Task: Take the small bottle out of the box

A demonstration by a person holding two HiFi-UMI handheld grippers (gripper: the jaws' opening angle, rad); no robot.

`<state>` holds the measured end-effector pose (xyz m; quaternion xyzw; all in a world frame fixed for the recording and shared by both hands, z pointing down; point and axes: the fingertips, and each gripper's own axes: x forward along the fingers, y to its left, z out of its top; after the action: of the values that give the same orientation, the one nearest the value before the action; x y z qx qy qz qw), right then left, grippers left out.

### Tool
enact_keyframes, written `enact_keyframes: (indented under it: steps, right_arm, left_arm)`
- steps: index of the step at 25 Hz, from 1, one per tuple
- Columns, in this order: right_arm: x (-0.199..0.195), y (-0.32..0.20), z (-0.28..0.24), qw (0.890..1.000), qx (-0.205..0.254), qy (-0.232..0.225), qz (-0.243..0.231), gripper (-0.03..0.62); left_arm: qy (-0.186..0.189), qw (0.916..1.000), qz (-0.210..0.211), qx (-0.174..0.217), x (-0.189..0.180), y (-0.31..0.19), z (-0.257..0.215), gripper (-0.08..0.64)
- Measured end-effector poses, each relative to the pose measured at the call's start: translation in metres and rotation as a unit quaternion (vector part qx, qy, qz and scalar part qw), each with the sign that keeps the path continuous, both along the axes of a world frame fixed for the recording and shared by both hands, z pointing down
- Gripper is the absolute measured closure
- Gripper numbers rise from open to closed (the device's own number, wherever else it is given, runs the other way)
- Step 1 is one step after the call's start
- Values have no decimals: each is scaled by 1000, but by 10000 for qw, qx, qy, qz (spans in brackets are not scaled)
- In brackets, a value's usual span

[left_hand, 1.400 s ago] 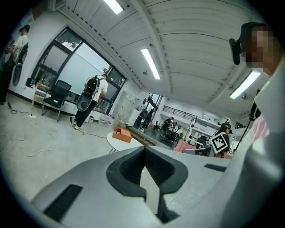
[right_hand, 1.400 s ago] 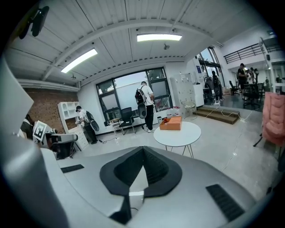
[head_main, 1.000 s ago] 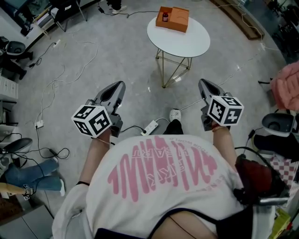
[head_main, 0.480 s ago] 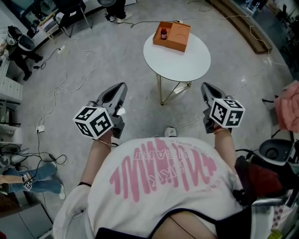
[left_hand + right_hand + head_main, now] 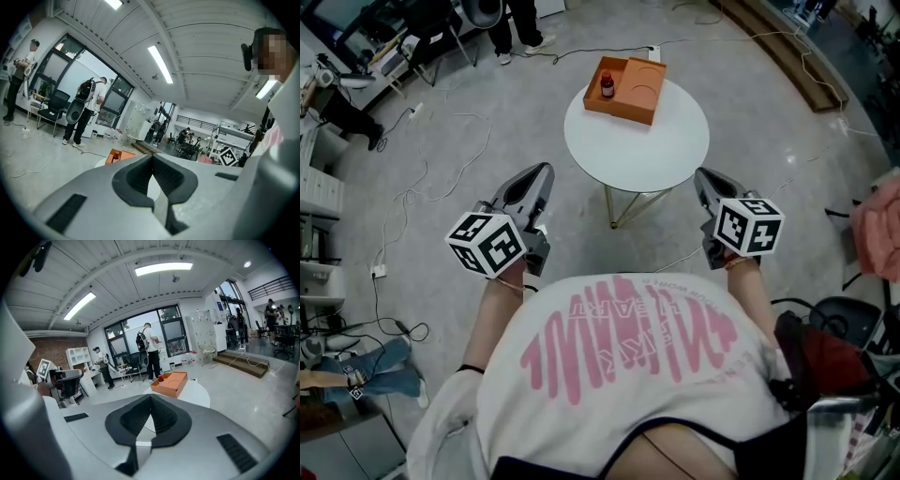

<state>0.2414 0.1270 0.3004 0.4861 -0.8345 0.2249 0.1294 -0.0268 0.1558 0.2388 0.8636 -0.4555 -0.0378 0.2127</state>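
- Step in hand, as I judge it: the approach. Nothing is grasped, and the small red bottle [image 5: 607, 86] stands upright in the left part of the shallow orange box [image 5: 643, 91].
- The box sits at the far edge of the round white table [image 5: 642, 145]. Both grippers are well short of the table's near edge.
- Left gripper [image 5: 544, 172]: jaws together at the tips, nothing between them.
- Right gripper [image 5: 701, 174]: jaws likewise shut and empty.
- The next move calls for carrying one gripper over the table top and parting its jaws. The gripper then comes down on the bottle without knocking the box wall beside it. The other gripper could steady the box.
- The head view alone shows both grippers together, the whole table on its thin gold wire legs, and the bottle's place within the box.
- The right gripper view shows box and bottle plainly above its shut jaws, with people standing by the windows behind.
- The left gripper view shows only a strip of orange box over its jaw; the bottle there is a small dark spot.
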Motion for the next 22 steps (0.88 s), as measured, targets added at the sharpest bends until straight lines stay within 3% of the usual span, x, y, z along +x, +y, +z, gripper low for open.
enact_keyframes:
  steps: [11,22]
  right_arm:
    - [23,-70,12,9994,-14,25,-351,589]
    - [45,-85,26,9995,-165,71,-279,589]
  left_arm:
    - [14,9996,-278,23,29,-51,12,552]
    - [16,9997,-245,-8,46,-71,18,552]
